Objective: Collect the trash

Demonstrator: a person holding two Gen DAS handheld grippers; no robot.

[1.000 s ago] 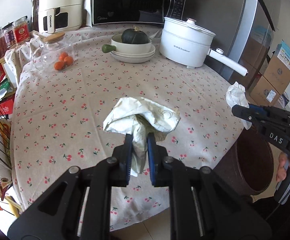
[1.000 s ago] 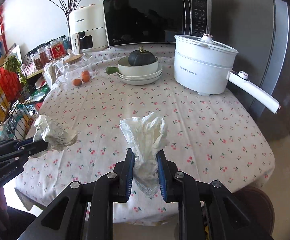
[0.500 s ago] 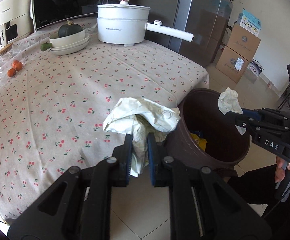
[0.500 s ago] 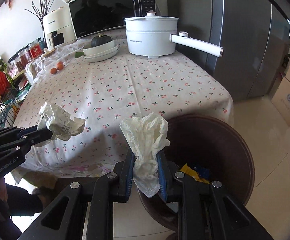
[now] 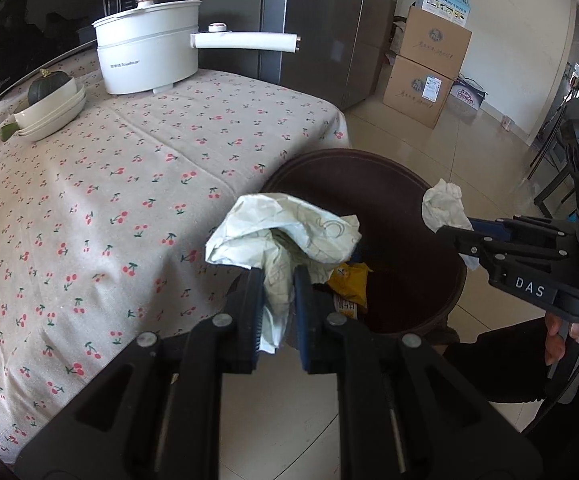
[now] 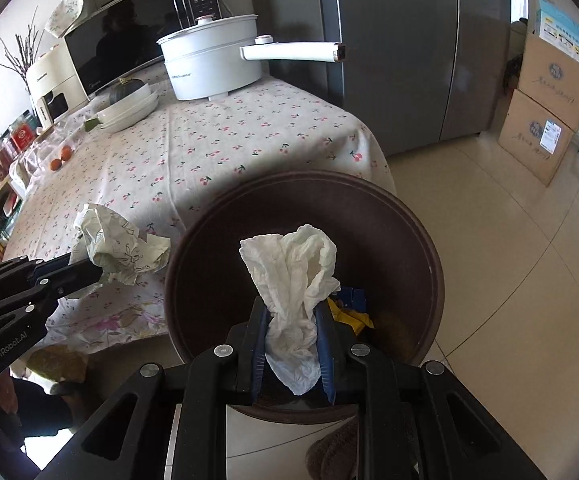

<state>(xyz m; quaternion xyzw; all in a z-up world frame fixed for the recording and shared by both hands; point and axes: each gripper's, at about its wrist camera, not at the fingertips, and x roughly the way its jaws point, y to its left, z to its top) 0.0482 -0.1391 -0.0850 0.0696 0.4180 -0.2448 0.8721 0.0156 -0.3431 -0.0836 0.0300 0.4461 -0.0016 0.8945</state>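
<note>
**Both claws loaded, bin right below**

Right claw (image 6: 291, 354) first: we've got it clamped on a crumpled white tissue (image 6: 293, 276), pinched low at the twisted neck, and the bulk fans out above the fingers. It hangs over the open mouth of the brown bin (image 6: 409, 240), where a yellow wrapper (image 6: 349, 316) already lies at the bottom.

Over on the other side, our left claw (image 5: 276, 312) is squeezed shut on a wad of printed paper (image 5: 285, 232). That one sits at the bin's near rim, between the bin and the edge of the cherry-print tablecloth (image 5: 109, 184), so it looks less squarely over the opening than the tissue.

Handling? We judge both as featherweight, soft and crushable. Nothing fragile or slippery, and a pinch anywhere on the bunched middle holds fine. The catch is that light paper can cling to the pads or drift sideways as it falls, so we'd want each piece well inside the rim before letting go. The left one likely needs a nudge further over the bin first.
</note>
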